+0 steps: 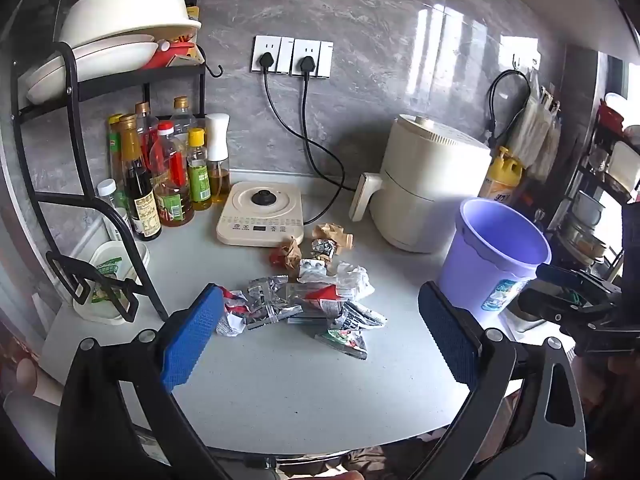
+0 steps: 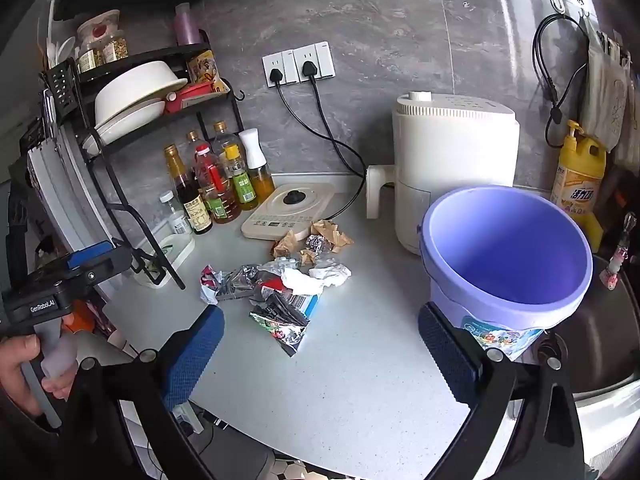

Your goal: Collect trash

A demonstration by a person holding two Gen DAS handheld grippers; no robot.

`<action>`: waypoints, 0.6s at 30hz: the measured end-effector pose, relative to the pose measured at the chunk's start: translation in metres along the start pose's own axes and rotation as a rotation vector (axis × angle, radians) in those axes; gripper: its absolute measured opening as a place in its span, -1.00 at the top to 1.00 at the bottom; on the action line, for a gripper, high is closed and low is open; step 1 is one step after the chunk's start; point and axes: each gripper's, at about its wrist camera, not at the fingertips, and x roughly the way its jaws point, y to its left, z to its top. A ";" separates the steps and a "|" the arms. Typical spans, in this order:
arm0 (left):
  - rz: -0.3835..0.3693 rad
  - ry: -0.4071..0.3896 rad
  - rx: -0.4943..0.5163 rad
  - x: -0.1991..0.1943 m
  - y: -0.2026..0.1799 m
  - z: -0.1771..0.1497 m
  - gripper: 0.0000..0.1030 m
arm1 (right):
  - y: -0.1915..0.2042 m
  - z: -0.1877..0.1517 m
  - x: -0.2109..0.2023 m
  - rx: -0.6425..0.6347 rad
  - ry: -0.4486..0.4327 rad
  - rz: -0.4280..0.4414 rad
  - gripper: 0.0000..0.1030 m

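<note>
Speckled grey tabletop; crinkled foil-and-paper trash centre, smooth lilac bucket right; my left gripper and right gripper gape empty.

**Open left gripper over a littered kitchen counter**

The left gripper hangs above the grey countertop, its blue-padded fingers spread wide with nothing between them. Just beyond, at twelve o'clock, lies a heap of crumpled wrappers: silver foil packets, white paper, and brown paper balls at its far edge. Behind the heap sits a cream induction cooker, its cord running up to a wall socket. At two o'clock an empty lavender bucket stands upright, near a white air fryer. At ten o'clock oil and sauce bottles cluster under a black dish rack holding white bowls. The right gripper shows at three o'clock.
</note>
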 end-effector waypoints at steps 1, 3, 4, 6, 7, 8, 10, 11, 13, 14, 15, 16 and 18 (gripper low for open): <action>-0.002 0.004 0.017 0.001 -0.003 0.000 -0.88 | 0.001 0.000 -0.002 -0.001 -0.004 -0.001 -0.85; -0.007 0.004 0.012 0.000 -0.004 0.000 -0.88 | -0.001 0.000 0.000 0.025 0.036 0.014 -0.85; -0.009 0.003 0.012 0.000 -0.005 0.000 -0.88 | -0.002 0.001 0.001 0.025 0.035 0.015 -0.85; -0.008 0.006 0.012 0.000 -0.007 0.000 -0.88 | -0.002 0.003 0.003 0.025 0.034 0.016 -0.85; -0.007 0.007 0.012 0.000 -0.009 0.000 -0.88 | 0.002 0.003 0.005 0.024 0.034 0.015 -0.85; -0.003 0.006 0.011 -0.002 -0.013 -0.001 -0.88 | 0.001 0.001 0.002 0.023 0.031 0.018 -0.85; -0.016 -0.001 -0.003 -0.004 -0.003 -0.002 -0.88 | 0.002 -0.001 0.000 0.015 0.023 0.021 -0.85; -0.015 -0.001 -0.003 -0.004 -0.003 -0.003 -0.88 | 0.001 0.000 0.002 0.013 0.021 0.021 -0.85; -0.015 -0.003 -0.001 -0.005 -0.004 -0.003 -0.88 | 0.003 -0.001 0.001 0.001 0.013 0.020 -0.85; -0.013 -0.004 -0.002 -0.006 -0.004 -0.004 -0.88 | 0.006 -0.001 -0.002 -0.005 0.010 0.018 -0.85; -0.015 -0.006 -0.005 -0.008 -0.002 -0.002 -0.88 | 0.007 -0.001 -0.002 -0.009 0.007 0.017 -0.85; -0.016 -0.008 -0.007 -0.009 -0.002 -0.002 -0.88 | 0.007 -0.001 -0.001 -0.011 0.008 0.016 -0.85; -0.018 -0.011 -0.010 -0.012 -0.001 -0.002 -0.88 | 0.009 -0.001 -0.001 -0.015 0.007 0.013 -0.85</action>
